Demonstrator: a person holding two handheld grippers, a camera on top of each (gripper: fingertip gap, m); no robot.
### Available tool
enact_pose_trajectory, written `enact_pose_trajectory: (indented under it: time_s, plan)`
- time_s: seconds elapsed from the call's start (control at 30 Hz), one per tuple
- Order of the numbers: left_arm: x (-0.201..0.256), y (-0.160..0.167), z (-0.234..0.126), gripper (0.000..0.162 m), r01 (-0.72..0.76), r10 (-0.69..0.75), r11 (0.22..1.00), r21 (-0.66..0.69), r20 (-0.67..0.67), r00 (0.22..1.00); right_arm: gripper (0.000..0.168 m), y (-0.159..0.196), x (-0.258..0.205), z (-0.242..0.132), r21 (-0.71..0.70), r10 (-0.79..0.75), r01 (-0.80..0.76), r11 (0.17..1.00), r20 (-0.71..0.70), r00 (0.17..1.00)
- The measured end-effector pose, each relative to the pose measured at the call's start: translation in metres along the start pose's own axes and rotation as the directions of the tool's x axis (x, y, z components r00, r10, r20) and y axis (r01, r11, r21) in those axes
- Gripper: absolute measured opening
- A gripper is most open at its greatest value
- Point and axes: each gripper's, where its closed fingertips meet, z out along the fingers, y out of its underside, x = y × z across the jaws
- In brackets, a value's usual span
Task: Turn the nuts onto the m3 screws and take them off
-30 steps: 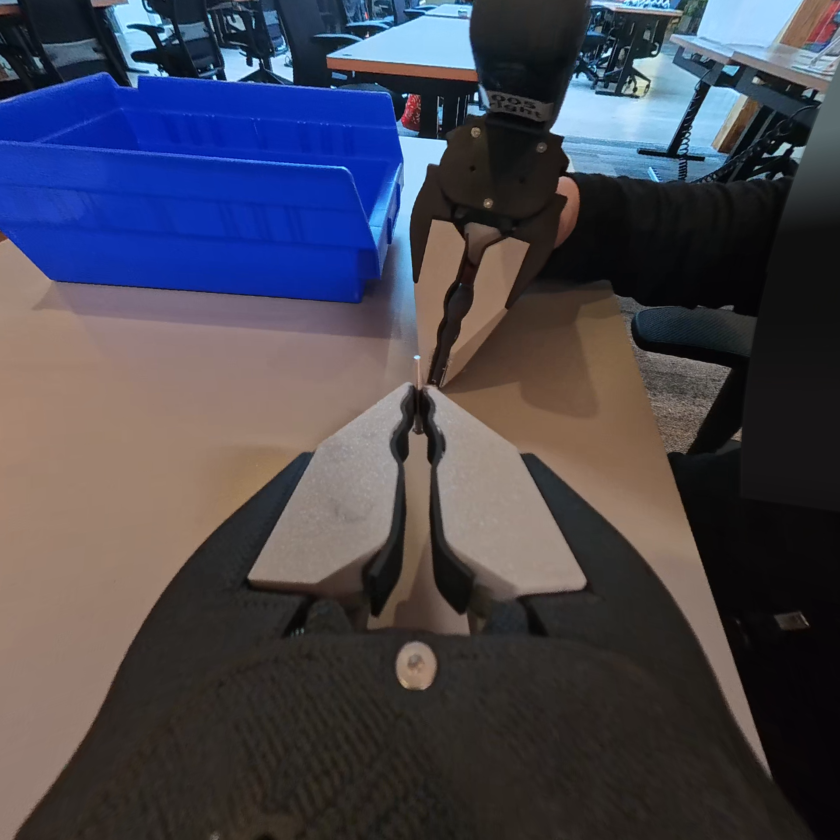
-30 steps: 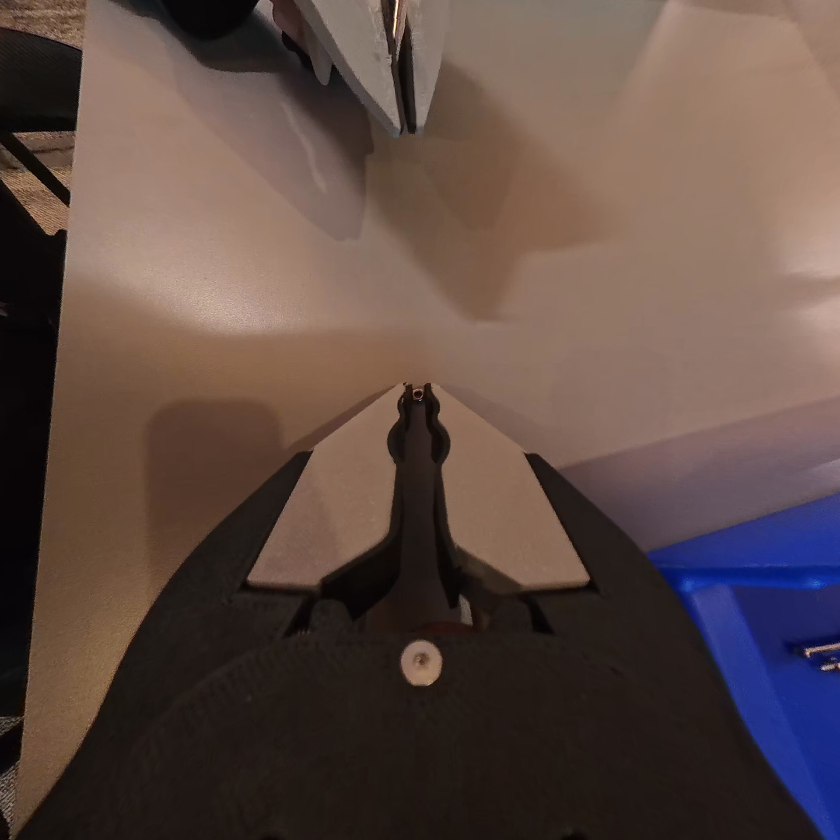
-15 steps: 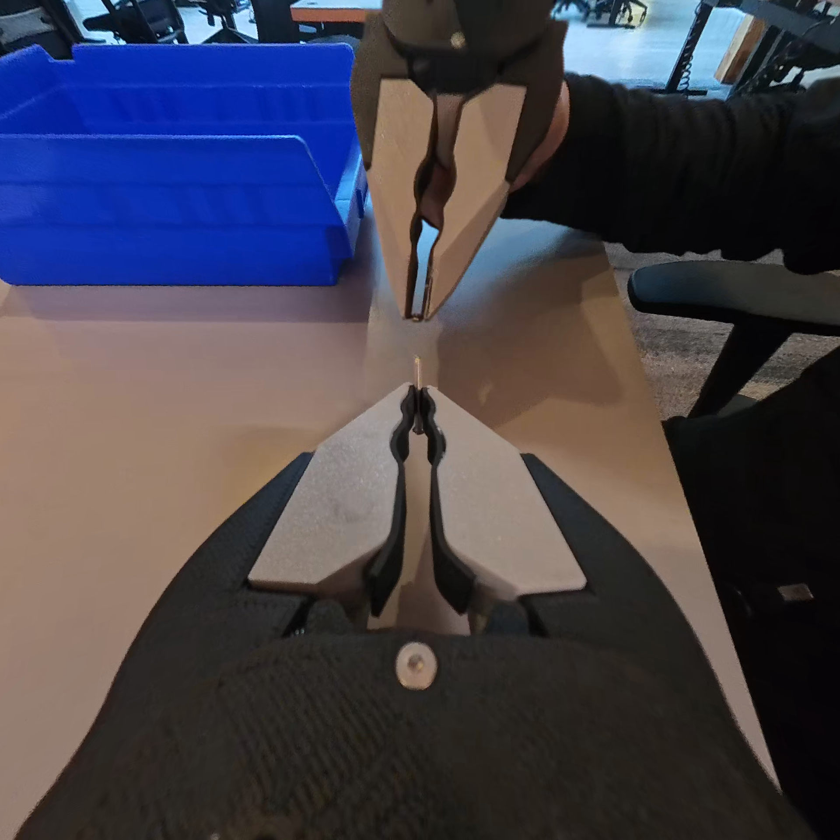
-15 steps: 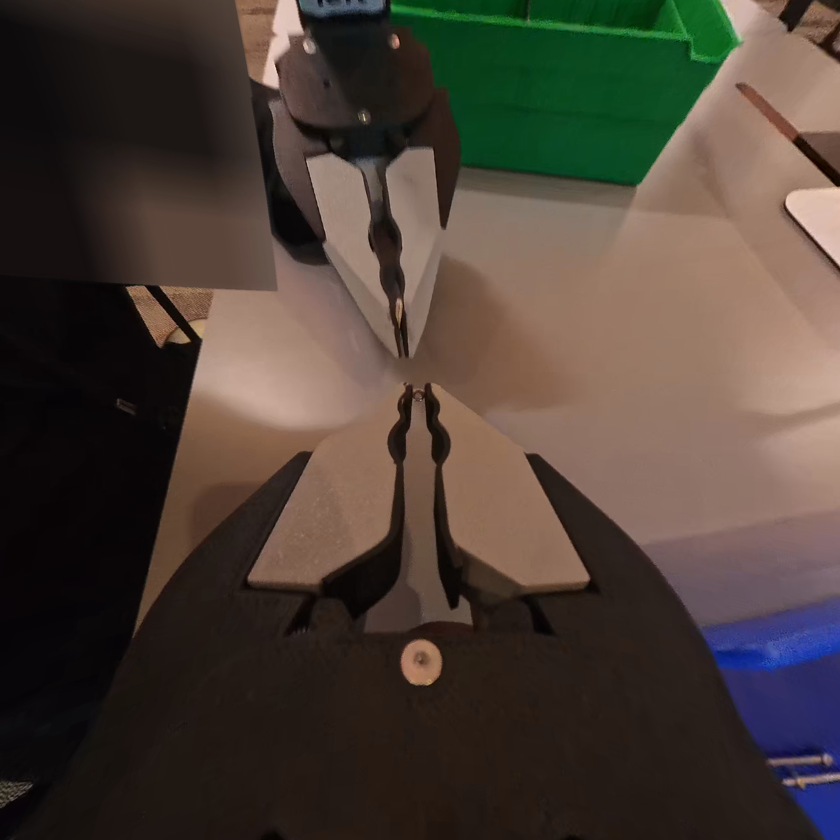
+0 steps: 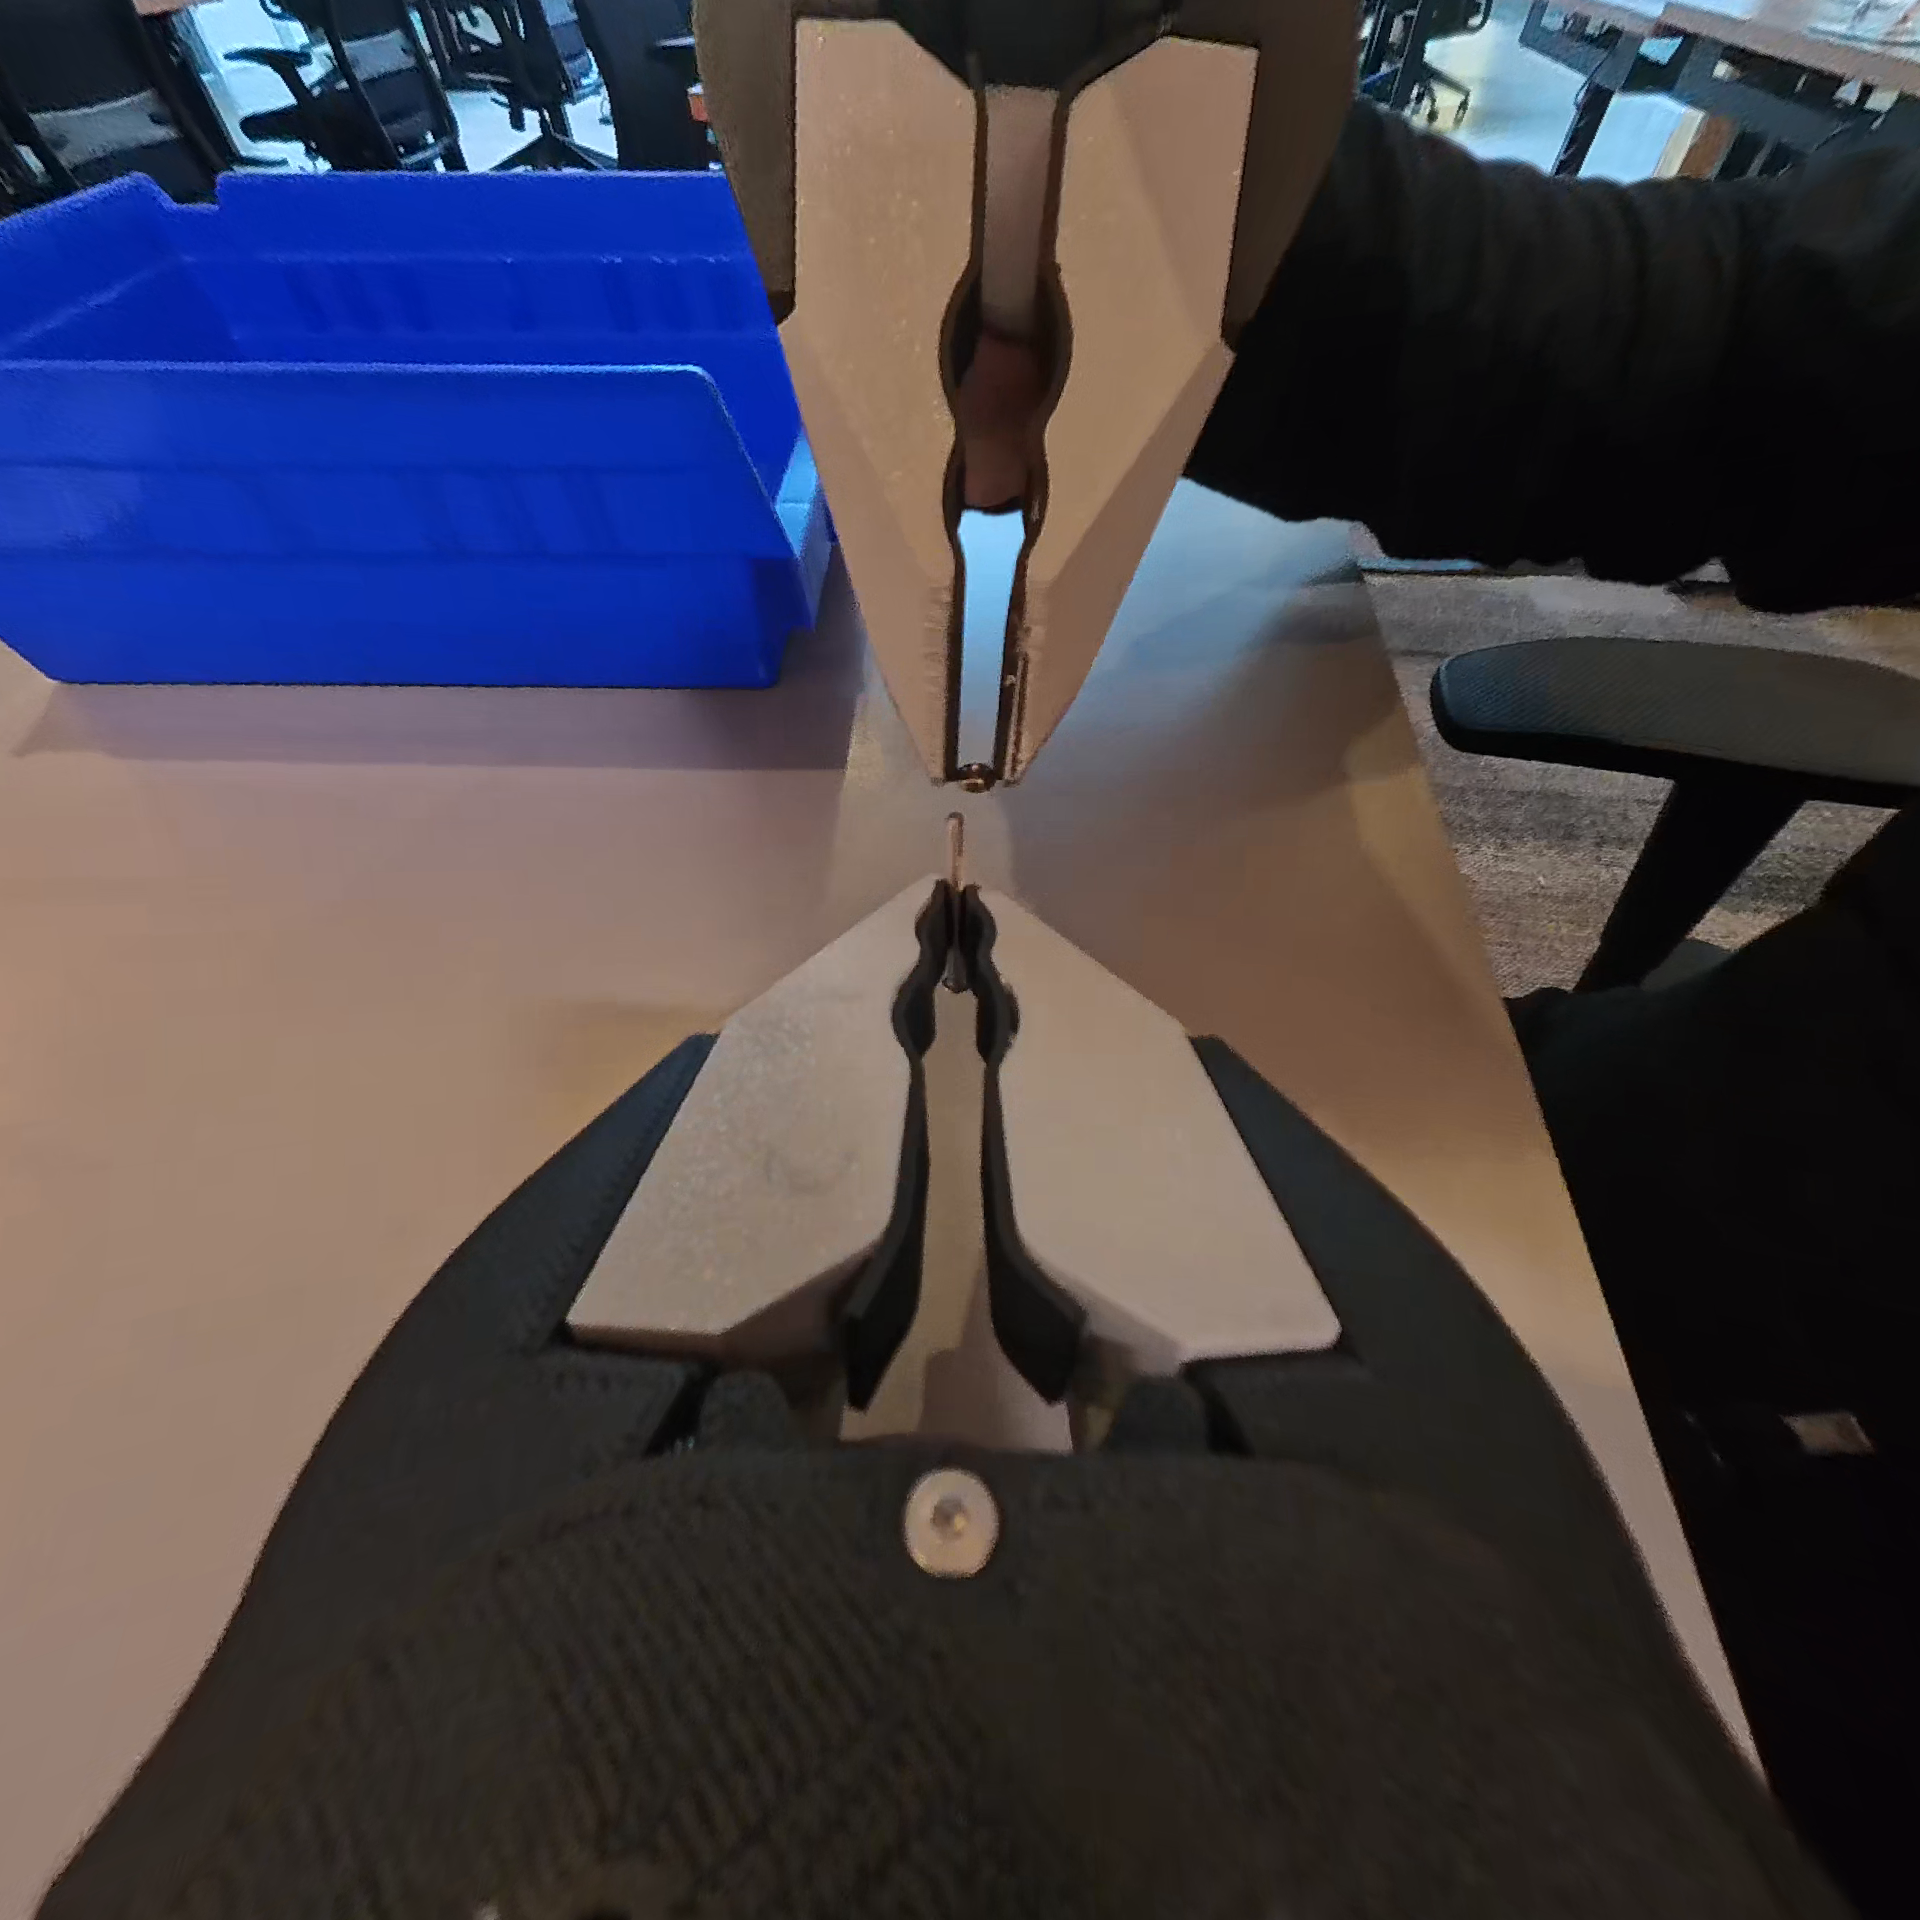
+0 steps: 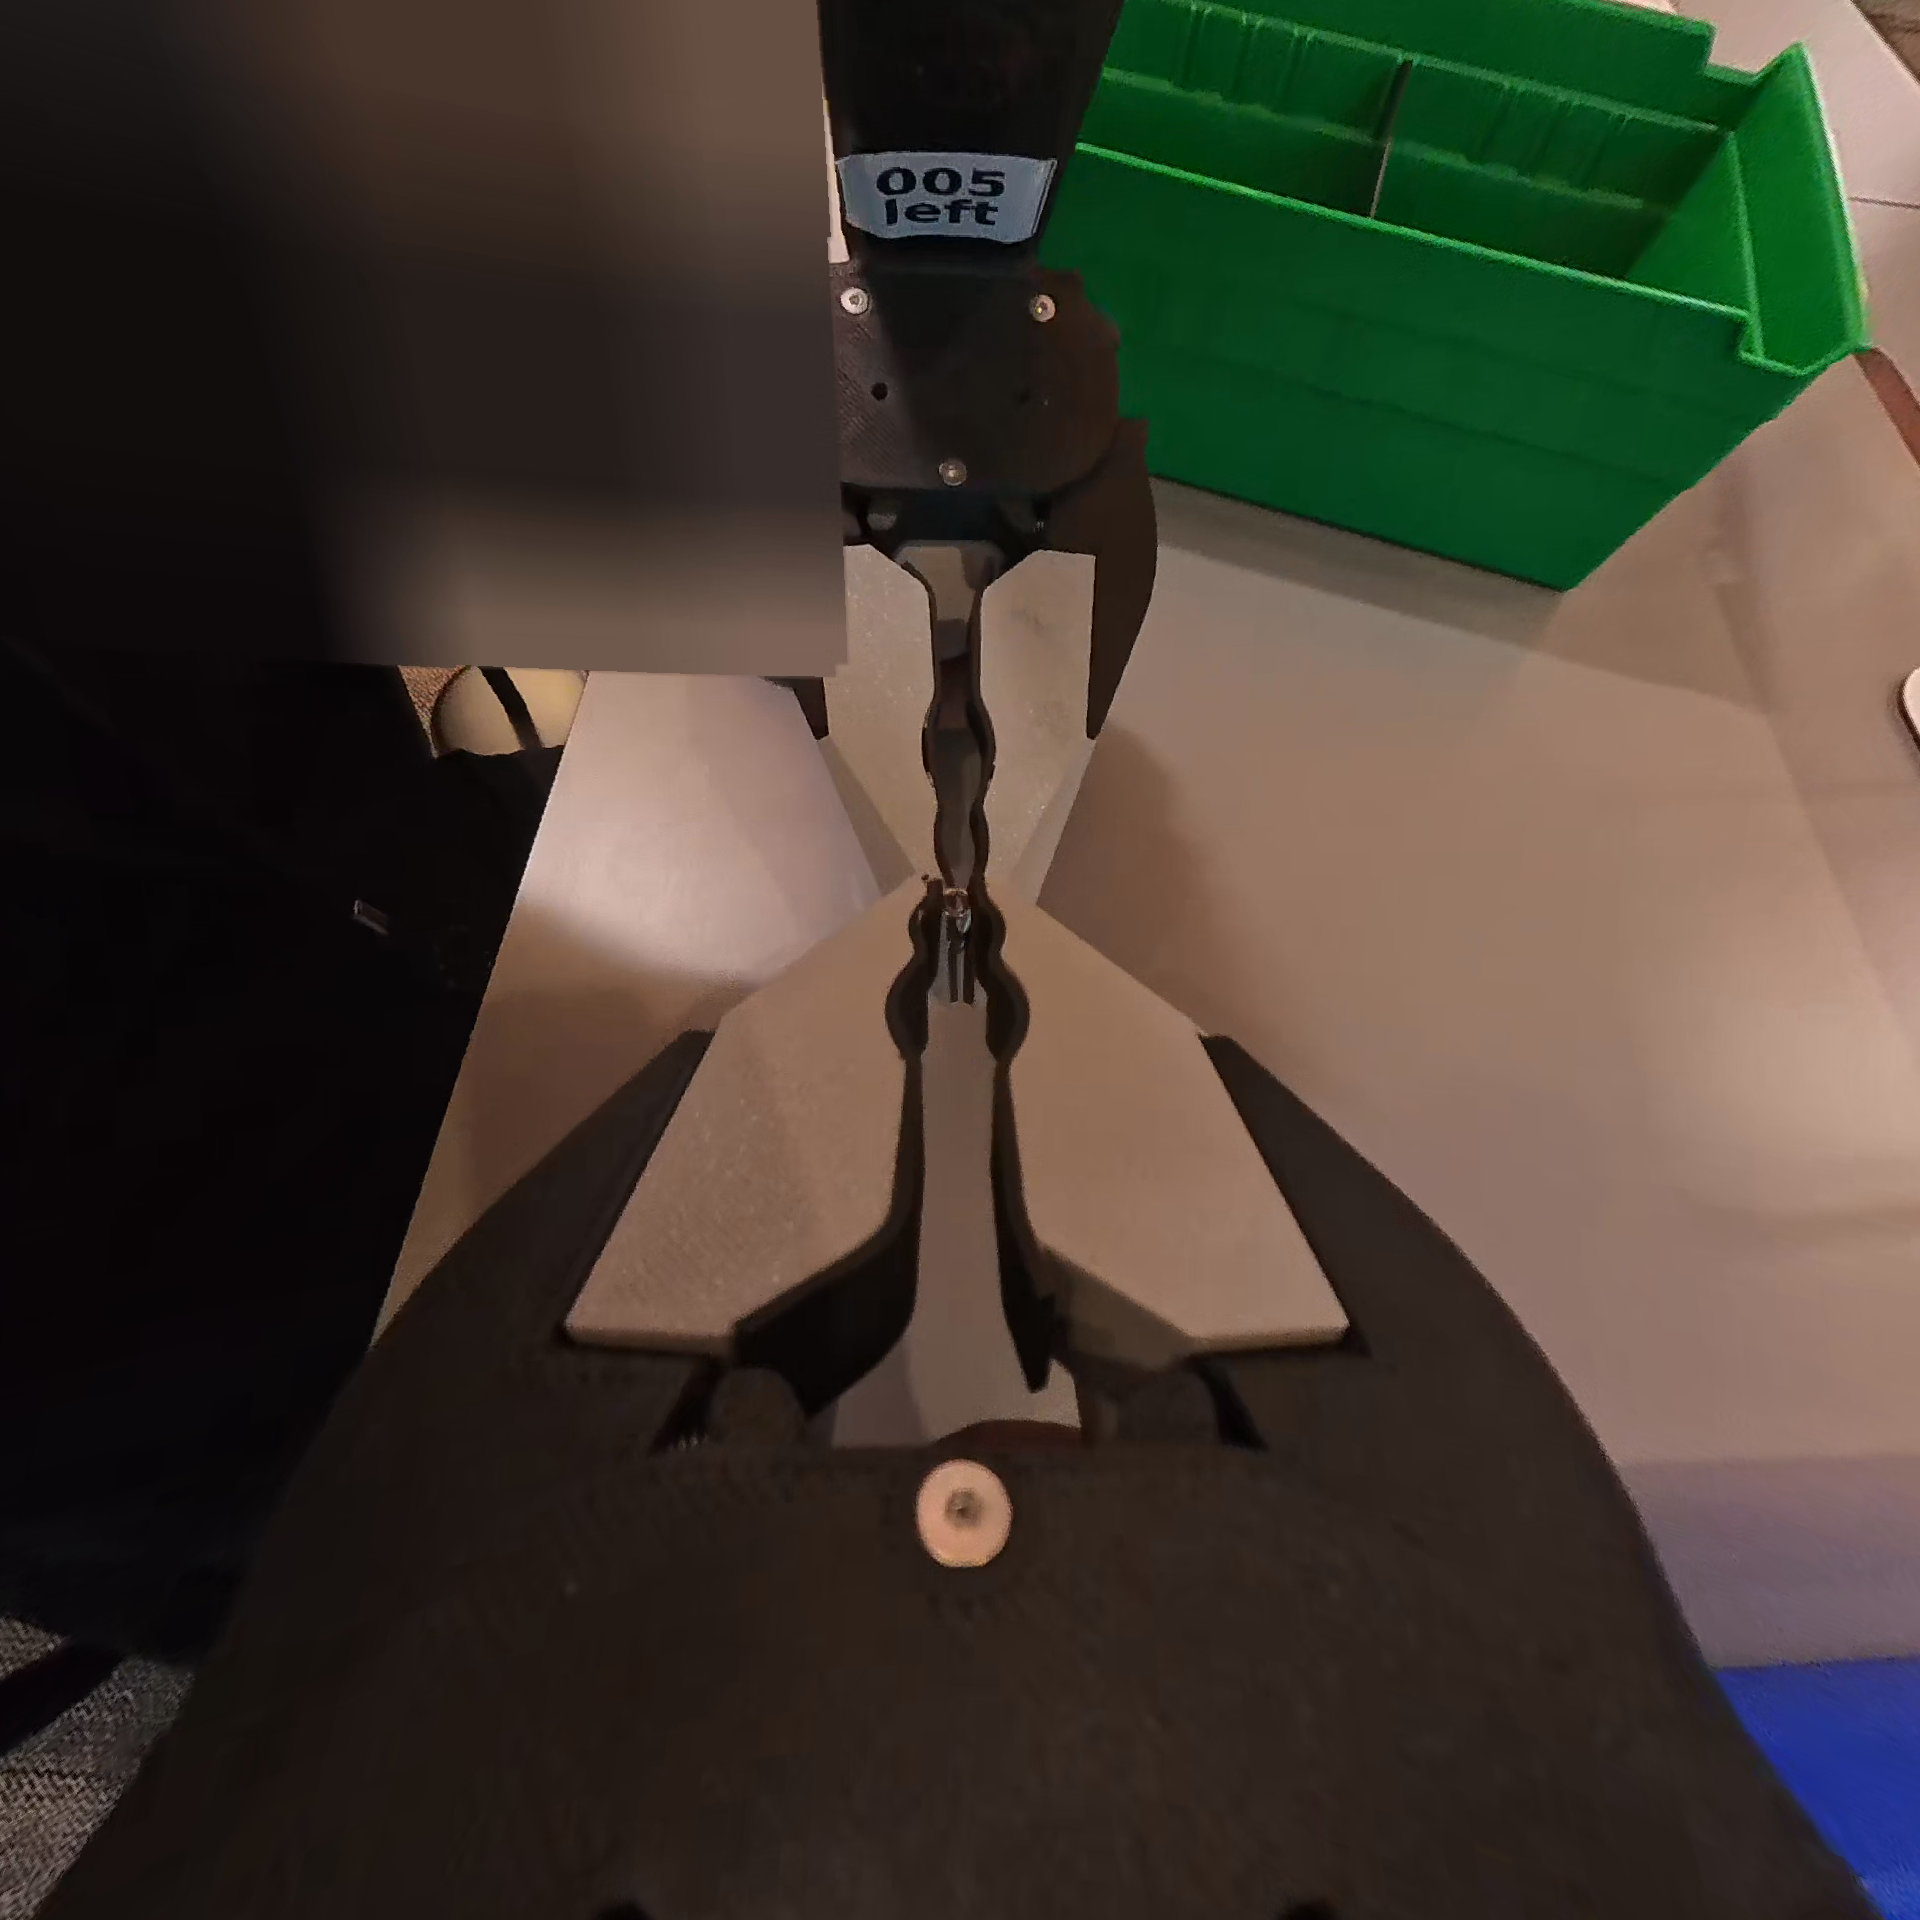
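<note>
My left gripper (image 5: 954,896) is shut on a thin silver m3 screw (image 5: 955,847), whose shaft sticks out past the fingertips. My right gripper (image 5: 975,774) faces it from above and is shut on a small nut (image 5: 975,772) at its tips. A short gap lies between the nut and the screw's end. In the right wrist view my right gripper (image 6: 954,902) holds the nut (image 6: 957,906), and the left gripper (image 6: 951,881) meets it tip to tip; the screw is hidden there.
A blue bin (image 5: 395,436) stands at the back left of the beige table (image 5: 364,935). A green divided bin (image 6: 1455,301) stands on the table behind the left gripper. A chair arm (image 5: 1683,707) lies off the table's right edge. A dark-sleeved arm (image 5: 1558,364) holds the right gripper. My two grippers' fingertips are within a few centimetres of each other.
The right gripper has swung round to face the left one and come closer. The gap between the nut and the screw's end has shrunk. The left gripper has kept its hold on the screw.
</note>
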Motion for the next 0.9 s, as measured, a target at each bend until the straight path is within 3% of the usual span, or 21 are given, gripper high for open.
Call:
enact_pose_trajectory:
  time_s: [0.9]
  plan:
    - [0.0006,0.0003,0.0,0.0,-0.006,0.006,1.0,-0.002,0.002,1.0,0.002,0.0049,0.0013,0.0056,-0.056,-0.022,0.022,0.998,-0.001,1.0]
